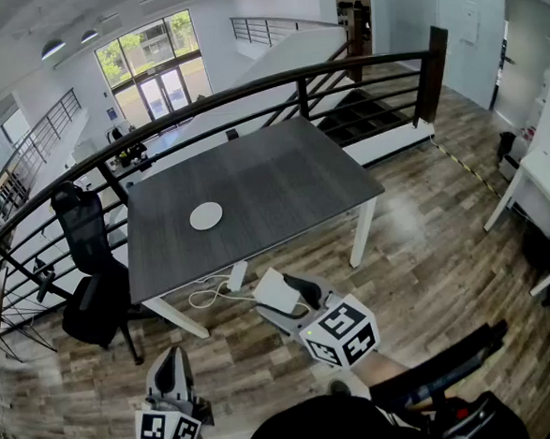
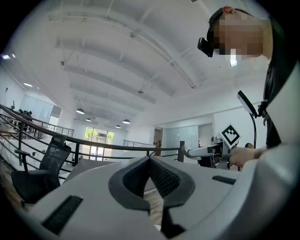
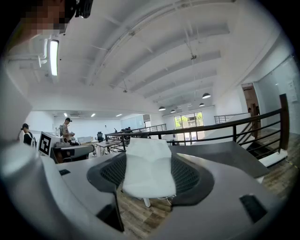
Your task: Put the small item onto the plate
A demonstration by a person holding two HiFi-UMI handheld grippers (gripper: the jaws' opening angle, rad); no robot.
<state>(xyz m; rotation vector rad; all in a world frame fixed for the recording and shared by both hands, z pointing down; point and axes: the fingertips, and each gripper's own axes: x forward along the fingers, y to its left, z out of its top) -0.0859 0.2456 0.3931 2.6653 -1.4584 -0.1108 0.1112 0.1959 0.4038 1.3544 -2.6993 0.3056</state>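
A small round white plate (image 1: 205, 216) lies on the dark grey table (image 1: 281, 176), toward its near left part. My right gripper (image 1: 280, 295) hangs in front of the table's near edge, above the wooden floor, shut on a flat white item (image 1: 275, 291). In the right gripper view that white item (image 3: 149, 171) fills the gap between the dark pads (image 3: 186, 176) and sticks out past the tips. My left gripper (image 1: 172, 357) is lower and further left, near my body. Its jaws (image 2: 150, 161) meet at the tip with nothing between them.
A black office chair (image 1: 88, 264) stands at the table's left end. A dark railing (image 1: 247, 89) runs behind the table, with a stairwell beyond it. A white adapter with cable (image 1: 237, 276) lies under the near edge. Another white table (image 1: 535, 177) stands at the right.
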